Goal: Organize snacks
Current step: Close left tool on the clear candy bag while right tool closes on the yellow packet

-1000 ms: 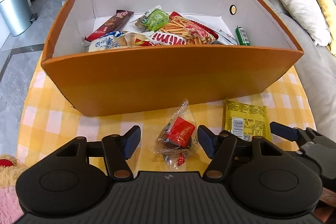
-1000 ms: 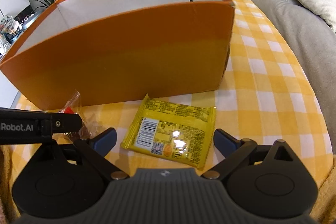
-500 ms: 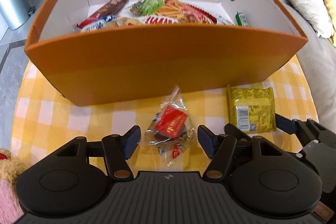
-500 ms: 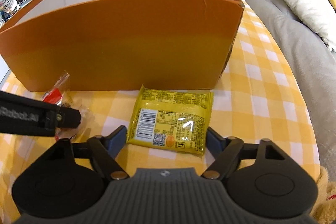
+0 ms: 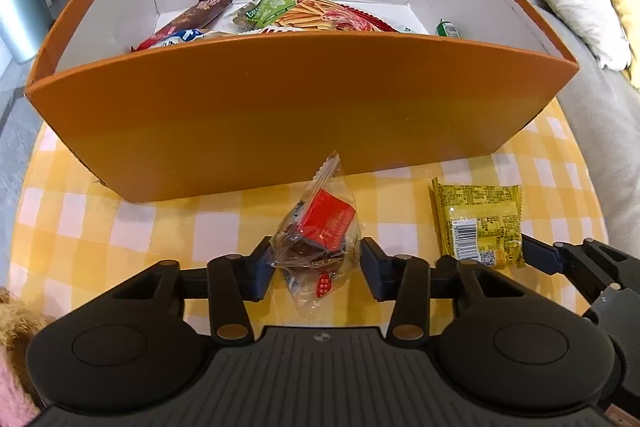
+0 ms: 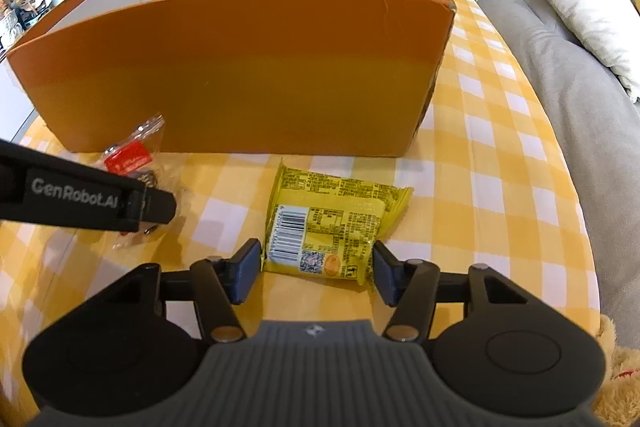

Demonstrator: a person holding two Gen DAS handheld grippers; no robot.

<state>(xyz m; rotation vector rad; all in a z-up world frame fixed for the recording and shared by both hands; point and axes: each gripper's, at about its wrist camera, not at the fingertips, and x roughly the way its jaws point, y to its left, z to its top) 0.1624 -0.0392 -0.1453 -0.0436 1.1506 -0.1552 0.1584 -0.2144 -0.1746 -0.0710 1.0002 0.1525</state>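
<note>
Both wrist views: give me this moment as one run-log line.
left gripper: open, straddling clear red-label packet | right gripper: open, straddling yellow packet | both packets on cloth | orange box: holds snacks

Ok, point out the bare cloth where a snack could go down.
Free: checked tablecloth right of the yellow packet, up to the sofa, and the patch left of the clear red-label packet. Crowded: the strip between both packets and the orange box, where both grippers sit.

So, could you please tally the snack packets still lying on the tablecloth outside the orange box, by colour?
Clear packet with red label: 1, between the left gripper fingers
Yellow packet: 1, between the right gripper fingers
Total: 2
</note>
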